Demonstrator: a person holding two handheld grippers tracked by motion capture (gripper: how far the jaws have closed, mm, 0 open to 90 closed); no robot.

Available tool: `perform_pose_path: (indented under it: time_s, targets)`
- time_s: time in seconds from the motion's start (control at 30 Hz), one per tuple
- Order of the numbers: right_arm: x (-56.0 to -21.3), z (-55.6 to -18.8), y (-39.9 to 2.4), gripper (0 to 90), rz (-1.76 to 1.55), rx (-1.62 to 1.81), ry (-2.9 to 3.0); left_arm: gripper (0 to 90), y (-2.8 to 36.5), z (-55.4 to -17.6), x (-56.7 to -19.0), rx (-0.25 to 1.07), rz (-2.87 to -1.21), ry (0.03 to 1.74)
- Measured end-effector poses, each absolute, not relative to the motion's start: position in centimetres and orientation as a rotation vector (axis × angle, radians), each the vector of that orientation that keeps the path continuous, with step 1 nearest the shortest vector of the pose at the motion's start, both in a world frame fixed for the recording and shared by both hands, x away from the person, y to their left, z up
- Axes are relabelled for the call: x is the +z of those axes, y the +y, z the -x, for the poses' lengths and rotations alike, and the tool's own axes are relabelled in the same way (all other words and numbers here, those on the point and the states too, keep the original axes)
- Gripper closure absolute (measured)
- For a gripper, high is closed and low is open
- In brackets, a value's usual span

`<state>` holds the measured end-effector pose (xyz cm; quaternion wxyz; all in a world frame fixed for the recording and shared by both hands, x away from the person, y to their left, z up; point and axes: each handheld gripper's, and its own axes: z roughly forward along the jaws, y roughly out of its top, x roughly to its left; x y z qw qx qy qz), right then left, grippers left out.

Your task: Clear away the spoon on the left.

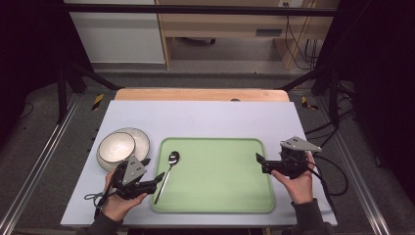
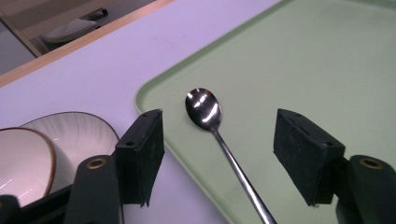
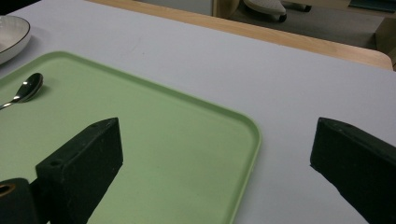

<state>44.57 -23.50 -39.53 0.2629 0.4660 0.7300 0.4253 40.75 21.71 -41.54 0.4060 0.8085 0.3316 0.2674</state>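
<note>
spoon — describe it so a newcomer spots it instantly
Find the green tray mid-table. Along its left edge lies the spoon, bowl pointing away from the person, just ahead of the left gripper. It is the one shiny metal item; the neighbouring bowl and plate are white.

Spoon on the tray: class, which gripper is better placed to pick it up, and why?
Left. The left gripper hangs open beside the spoon, whose handle runs between its fingers; the right gripper is across the tray.

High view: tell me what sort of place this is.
Probably a lab recording station, not a kitchen: a table framed by dark metal rails, cables on the floor behind, and just a tray, spoon and bowl laid out.
</note>
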Motion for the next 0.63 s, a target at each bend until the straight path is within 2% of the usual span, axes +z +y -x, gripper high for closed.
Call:
perform_pose_path:
  time_s: [0.63]
  targets:
    - [-39.5,-44.6,-24.5,2.8,-1.279,1.138,1.934,26.1,25.8,-40.9,-40.8,0.674,-1.884,0.992]
